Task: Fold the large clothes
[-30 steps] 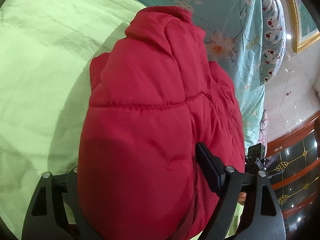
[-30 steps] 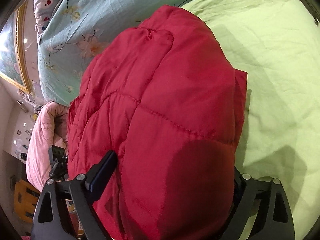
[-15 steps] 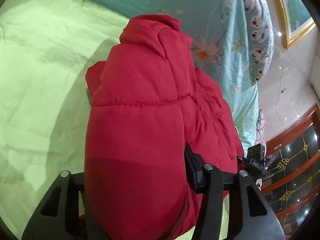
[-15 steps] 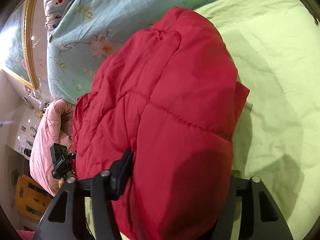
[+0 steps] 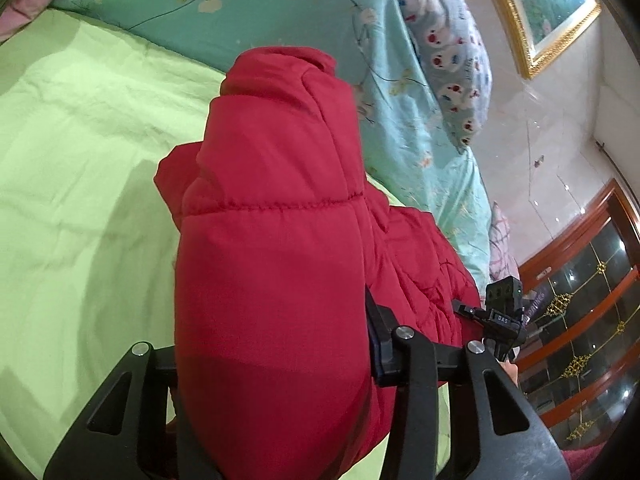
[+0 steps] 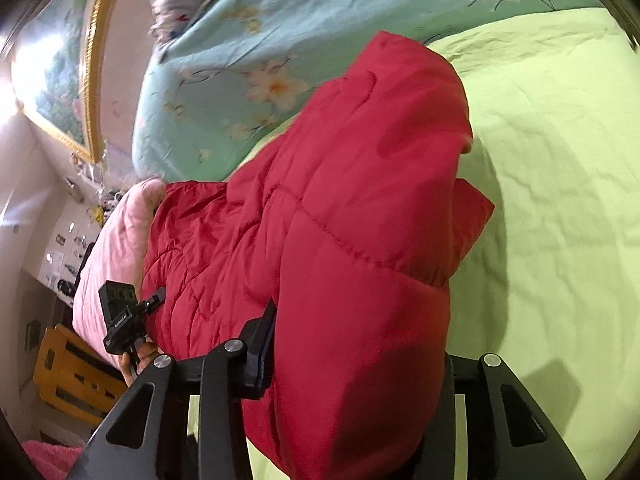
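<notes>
So what changed here: both sets of jaws had just been closing, and each one ended up clamped on a fat bunch of the red puffer jacket (image 5: 276, 264). The left gripper (image 5: 276, 364) had the padding squeezed between its fingers, with the right-hand pad (image 5: 378, 340) pressed into the fabric and the other finger hidden behind the bulge. Same story on the right gripper (image 6: 360, 364): its left-hand pad (image 6: 262, 344) dug into the quilting, the far finger was buried under the jacket. Compared with a second before, the near end of the jacket sat higher in both views and more of the green bedsheet (image 5: 80, 168) showed beneath it, so it looked like the near edge was being lifted off the bed. That probably meant a fold was starting, with the held end to be carried toward the collar end, which lay out ahead of the jaws on the sheet. Counting stuff: one jacket, two grippers, one green sheet, one teal floral quilt (image 5: 420, 152) beyond the jacket, one pillow with a red-and-blue print (image 5: 448, 64), one pink blanket (image 6: 116, 248) off to the left of the right jaws, and one gold-framed picture (image 5: 548, 8).
</notes>
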`<state>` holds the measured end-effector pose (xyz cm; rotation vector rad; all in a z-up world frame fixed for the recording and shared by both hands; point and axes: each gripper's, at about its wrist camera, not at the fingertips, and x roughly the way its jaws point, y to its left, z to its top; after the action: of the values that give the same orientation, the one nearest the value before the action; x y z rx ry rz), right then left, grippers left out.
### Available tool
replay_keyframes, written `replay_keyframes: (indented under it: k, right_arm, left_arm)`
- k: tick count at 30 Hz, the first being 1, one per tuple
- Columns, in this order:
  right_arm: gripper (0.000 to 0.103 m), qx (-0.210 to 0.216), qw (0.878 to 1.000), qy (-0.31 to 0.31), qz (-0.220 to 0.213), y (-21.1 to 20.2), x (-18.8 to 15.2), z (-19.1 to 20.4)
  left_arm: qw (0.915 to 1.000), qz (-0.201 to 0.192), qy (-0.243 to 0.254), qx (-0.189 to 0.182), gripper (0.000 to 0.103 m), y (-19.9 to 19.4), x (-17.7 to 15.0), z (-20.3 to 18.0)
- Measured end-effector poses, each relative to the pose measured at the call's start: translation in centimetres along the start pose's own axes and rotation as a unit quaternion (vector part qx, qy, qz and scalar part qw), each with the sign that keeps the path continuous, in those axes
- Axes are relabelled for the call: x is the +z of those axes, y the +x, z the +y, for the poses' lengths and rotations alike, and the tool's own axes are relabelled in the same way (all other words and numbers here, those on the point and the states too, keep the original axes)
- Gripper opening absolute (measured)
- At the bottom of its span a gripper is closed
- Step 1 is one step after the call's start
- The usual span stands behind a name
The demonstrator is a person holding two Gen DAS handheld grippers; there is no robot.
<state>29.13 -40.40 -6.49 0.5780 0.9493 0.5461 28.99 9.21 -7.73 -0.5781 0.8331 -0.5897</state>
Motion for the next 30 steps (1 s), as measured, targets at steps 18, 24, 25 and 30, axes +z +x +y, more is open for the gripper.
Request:
replay_keyframes:
  k: [18,24,25,30]
  right_arm:
    - [0.043,0.009,1.000,0.016,0.017,-4.0,-11.0,2.4]
    - [0.044,0.013,0.999,0.044,0.009,-3.5,-12.3,1.3]
    - [0.045,0.009,0.999,0.043,0.009,-3.5,-12.4,1.1]
    - [0.054,-0.008,0.998,0.055,0.012,-2.5,-12.3,0.0]
  left_arm:
    - [0.9998,0.015,-0.017,0.002,0.042,-7.3,-10.6,-0.7]
    - [0.9991,0.026,-0.032,0.011,0.043,-6.9,-11.6,1.1]
    - [0.9988,0.029,-0.037,0.014,0.044,-6.7,-11.7,1.5]
    - [0.9976,0.037,-0.054,0.025,0.051,-6.0,-12.2,3.1]
